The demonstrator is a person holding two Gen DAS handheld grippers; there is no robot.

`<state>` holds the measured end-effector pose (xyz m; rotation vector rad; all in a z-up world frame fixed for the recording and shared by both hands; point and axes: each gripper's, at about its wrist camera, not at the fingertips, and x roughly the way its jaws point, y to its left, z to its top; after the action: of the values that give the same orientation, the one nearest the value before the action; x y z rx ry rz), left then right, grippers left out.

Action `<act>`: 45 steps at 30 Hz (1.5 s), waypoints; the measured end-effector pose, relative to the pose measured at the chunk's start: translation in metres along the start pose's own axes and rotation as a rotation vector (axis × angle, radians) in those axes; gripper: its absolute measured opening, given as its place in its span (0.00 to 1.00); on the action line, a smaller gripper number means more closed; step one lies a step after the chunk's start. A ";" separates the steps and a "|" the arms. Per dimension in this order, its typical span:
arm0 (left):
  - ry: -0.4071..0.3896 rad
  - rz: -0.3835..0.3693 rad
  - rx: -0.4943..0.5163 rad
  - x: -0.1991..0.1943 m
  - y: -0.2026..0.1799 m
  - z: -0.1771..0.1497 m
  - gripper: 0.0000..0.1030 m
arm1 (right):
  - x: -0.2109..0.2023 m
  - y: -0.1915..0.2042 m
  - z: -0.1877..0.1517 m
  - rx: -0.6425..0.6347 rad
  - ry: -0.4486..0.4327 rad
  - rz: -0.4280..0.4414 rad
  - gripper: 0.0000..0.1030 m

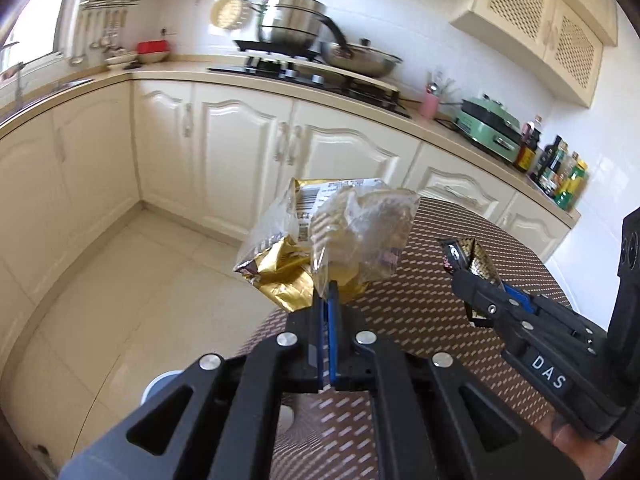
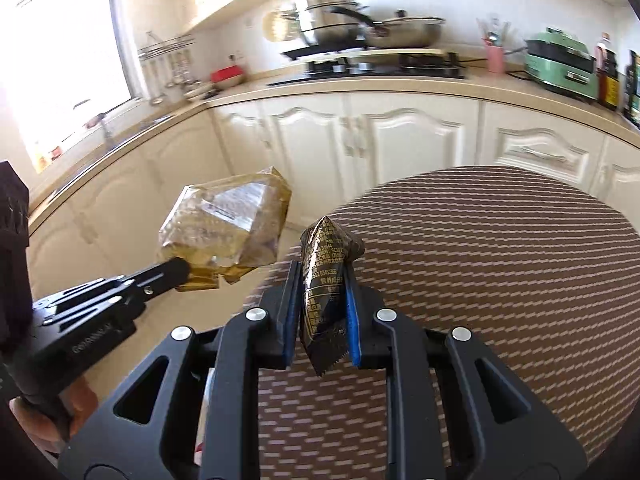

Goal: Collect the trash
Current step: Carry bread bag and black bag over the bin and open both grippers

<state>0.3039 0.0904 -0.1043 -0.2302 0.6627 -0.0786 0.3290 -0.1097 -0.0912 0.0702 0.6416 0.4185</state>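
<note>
My left gripper [image 1: 329, 300] is shut on a crumpled gold and clear plastic wrapper [image 1: 320, 240], held in the air over the left edge of the round table [image 1: 460, 320]. It also shows in the right wrist view [image 2: 228, 232], with the left gripper [image 2: 188, 276] at the left. My right gripper [image 2: 322, 292] is shut on a black wrapper with gold print [image 2: 324, 280], held above the table [image 2: 480, 280]. In the left wrist view the right gripper [image 1: 468, 276] holds the black wrapper [image 1: 472, 256] at the right.
The round table has a brown patterned cloth. Cream cabinets [image 1: 240, 140] and a counter run behind, with a stove, pots [image 1: 292, 20], a green appliance [image 1: 488, 128] and bottles [image 1: 560, 172]. A tiled floor [image 1: 140, 280] lies to the left. A pale round object [image 1: 164, 384] sits below the left gripper.
</note>
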 end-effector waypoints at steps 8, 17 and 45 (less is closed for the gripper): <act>-0.022 0.106 -0.091 -0.044 0.086 -0.030 0.01 | 0.020 0.097 -0.018 -0.071 0.015 0.126 0.19; 0.048 0.222 -0.185 -0.037 0.172 -0.073 0.02 | 0.086 0.179 -0.066 -0.119 0.148 0.228 0.19; 0.505 0.226 -0.364 0.144 0.266 -0.190 0.30 | 0.240 0.154 -0.170 -0.067 0.403 0.105 0.19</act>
<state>0.2996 0.2921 -0.3985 -0.4926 1.2027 0.2106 0.3464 0.1163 -0.3338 -0.0466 1.0231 0.5619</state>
